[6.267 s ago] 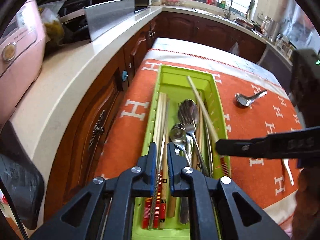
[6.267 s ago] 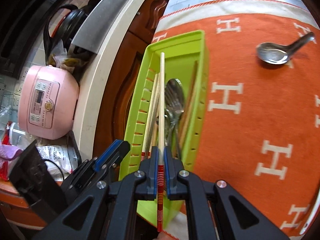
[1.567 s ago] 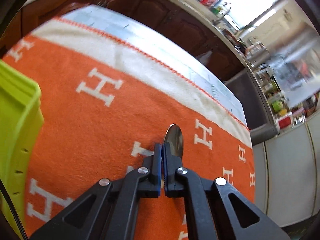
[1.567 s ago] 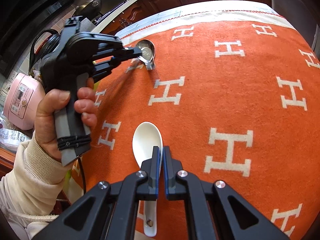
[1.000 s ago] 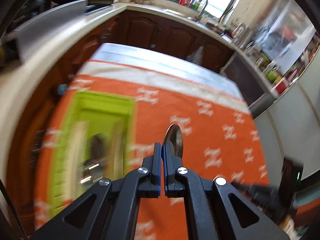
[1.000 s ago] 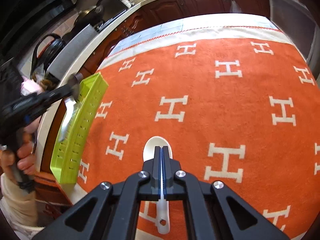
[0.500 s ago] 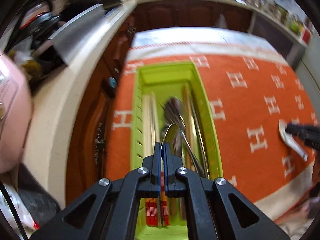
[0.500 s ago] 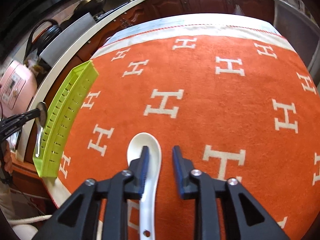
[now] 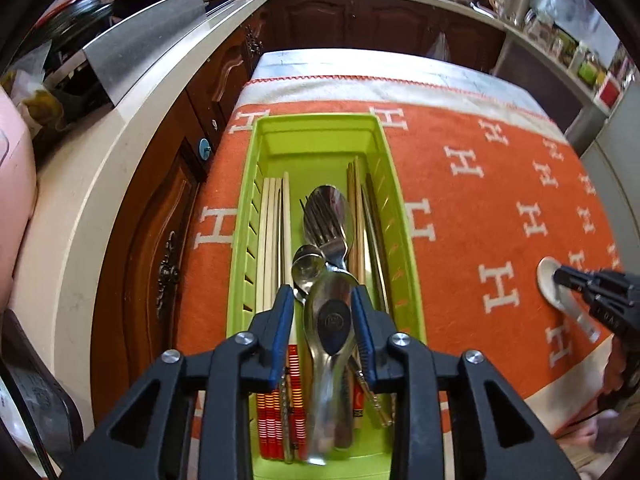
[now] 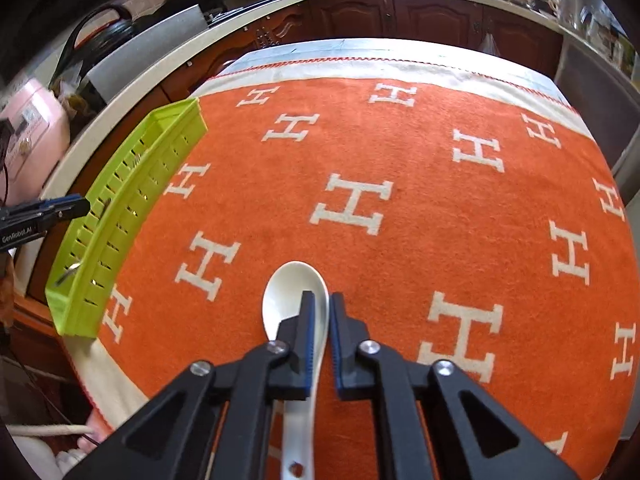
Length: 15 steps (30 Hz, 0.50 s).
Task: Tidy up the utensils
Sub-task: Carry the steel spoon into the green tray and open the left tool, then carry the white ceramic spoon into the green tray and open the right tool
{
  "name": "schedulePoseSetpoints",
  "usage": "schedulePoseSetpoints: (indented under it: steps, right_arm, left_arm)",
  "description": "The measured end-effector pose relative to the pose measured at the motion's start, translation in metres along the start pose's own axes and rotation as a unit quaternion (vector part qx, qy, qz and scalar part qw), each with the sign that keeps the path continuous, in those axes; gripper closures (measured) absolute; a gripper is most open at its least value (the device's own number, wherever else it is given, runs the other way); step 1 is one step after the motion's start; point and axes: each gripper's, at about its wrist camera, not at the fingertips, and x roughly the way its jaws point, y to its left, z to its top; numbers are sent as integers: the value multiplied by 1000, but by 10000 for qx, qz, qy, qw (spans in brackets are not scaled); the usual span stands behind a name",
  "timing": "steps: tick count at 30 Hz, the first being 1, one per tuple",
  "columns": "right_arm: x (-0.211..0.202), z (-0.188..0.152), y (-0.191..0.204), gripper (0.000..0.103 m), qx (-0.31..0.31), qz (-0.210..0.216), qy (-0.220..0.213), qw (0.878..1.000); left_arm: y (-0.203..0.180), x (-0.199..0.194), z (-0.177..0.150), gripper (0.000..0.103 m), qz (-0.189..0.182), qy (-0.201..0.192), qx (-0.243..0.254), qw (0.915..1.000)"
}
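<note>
Two grippers are seen over one orange cloth patterned with white letters. At the far left a pale counter is seen, with a pink cooker standing on it. Just right of the counter, along the left edge of the cloth, a green tray is laid lengthwise from near to far. Pale chopsticks are stacked along its left wall, a fork and spoons are piled in the middle, and darker sticks are laid against its right wall. The left gripper is held over the near half of the tray; its jaws have just been opening and now stand moderately apart. A steel spoon is seen between them, lying bowl-down on the pile, and no grip on it is kept. Well to the right, near the cloth's near edge, a white spoon is laid with its bowl pointing far. The right gripper is set over its neck; its jaws have just been closing and are drawn narrow onto the handle, which is clamped between the pads.
</note>
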Motion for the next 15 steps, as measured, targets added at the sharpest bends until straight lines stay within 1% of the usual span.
schedulePoseSetpoints:
  steps: [5, 8, 10, 13, 15]
  right_arm:
    - [-11, 5, 8, 101, 173, 215, 58, 9996]
    - [-20, 13, 18, 101, 323, 484, 68, 9983]
    - [-26, 23, 28, 101, 424, 673, 47, 9968]
    - [-33, 44, 52, 101, 510, 983, -28, 9938]
    - [-34, 65, 72, 101, 581, 1140, -84, 9917]
  left_arm:
    - [8, -10, 2, 73, -155, -154, -285, 9994]
    - [14, -18, 0, 73, -174, -280, -452, 9984]
    - [19, -22, -2, 73, -199, -337, -543, 9978]
    - [26, -27, -7, 72, -140, -416, -655, 9969]
    - [29, -28, -10, 71, -133, -428, -711, 9965]
